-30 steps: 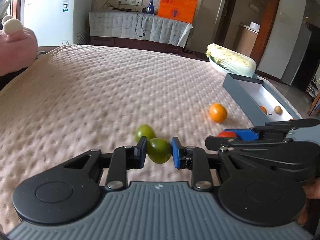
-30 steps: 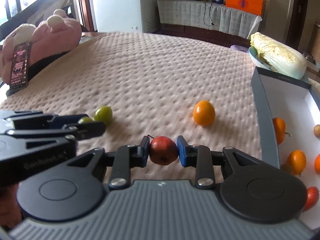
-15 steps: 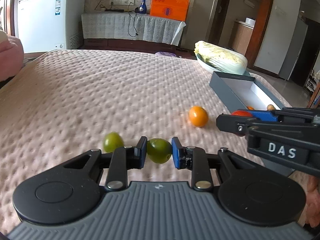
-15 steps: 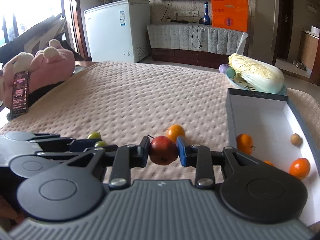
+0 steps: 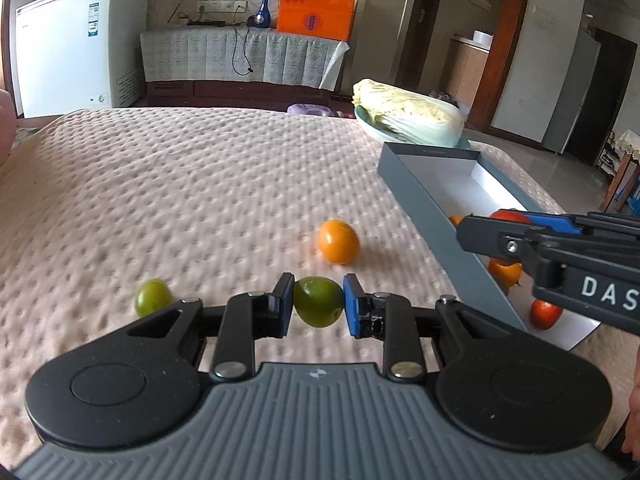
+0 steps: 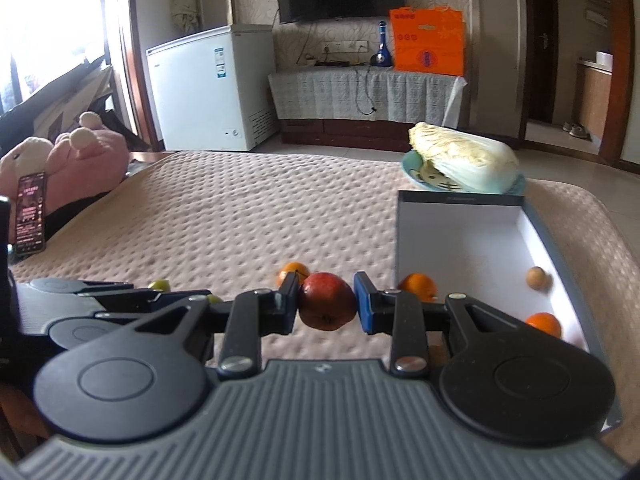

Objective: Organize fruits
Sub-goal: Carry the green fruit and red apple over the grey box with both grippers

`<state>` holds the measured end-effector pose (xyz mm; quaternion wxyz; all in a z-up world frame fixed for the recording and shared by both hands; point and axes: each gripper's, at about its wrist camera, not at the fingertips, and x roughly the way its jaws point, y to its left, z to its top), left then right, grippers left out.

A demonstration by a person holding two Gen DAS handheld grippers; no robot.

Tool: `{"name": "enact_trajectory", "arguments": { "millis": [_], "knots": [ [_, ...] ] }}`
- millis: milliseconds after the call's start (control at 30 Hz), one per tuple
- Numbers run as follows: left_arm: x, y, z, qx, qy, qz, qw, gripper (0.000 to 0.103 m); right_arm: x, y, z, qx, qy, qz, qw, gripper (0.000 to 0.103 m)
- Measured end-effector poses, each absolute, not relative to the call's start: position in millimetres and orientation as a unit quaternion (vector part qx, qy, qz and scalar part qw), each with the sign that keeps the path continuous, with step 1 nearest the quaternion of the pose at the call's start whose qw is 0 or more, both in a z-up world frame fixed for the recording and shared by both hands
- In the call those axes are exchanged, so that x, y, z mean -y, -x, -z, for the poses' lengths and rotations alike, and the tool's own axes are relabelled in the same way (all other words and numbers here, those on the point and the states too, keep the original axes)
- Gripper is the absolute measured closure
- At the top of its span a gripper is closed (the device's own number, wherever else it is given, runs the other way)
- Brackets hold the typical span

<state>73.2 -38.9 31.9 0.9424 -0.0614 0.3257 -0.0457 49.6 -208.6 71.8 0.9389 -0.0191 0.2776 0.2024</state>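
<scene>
My left gripper point(image 5: 318, 302) is shut on a green fruit point(image 5: 319, 301), held above the pink quilted cover point(image 5: 200, 184). A second green fruit point(image 5: 153, 297) lies on the cover to its left, and an orange point(image 5: 338, 241) lies just beyond. My right gripper point(image 6: 327, 300) is shut on a red apple point(image 6: 327, 300) beside the left wall of the grey box point(image 6: 472, 232). In the left wrist view that gripper reaches over the box's near end. The box holds several oranges point(image 6: 418, 285) and a small brown fruit point(image 6: 536, 278).
A cabbage point(image 6: 466, 158) lies on a plate behind the box. A pink plush toy point(image 6: 68, 164) and a phone point(image 6: 30, 214) sit at the cover's left edge. A white freezer point(image 6: 208, 88) and a covered cabinet point(image 6: 364, 96) stand beyond the bed.
Both grippers have carried their fruit to the right, toward the box. The loose green fruit and the orange have slid leftward in view. The right gripper has also risen, showing more of the room.
</scene>
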Motion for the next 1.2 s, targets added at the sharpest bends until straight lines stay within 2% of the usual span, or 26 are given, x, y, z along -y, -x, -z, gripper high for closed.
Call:
{"name": "enact_trajectory", "arguments": {
  "millis": [1200],
  "knots": [
    [133, -98, -47, -0.311, 0.047, 0.122, 0.942, 0.072, 280, -48, -67, -0.299, -0.006, -0.128, 0.946, 0.070]
  ]
}}
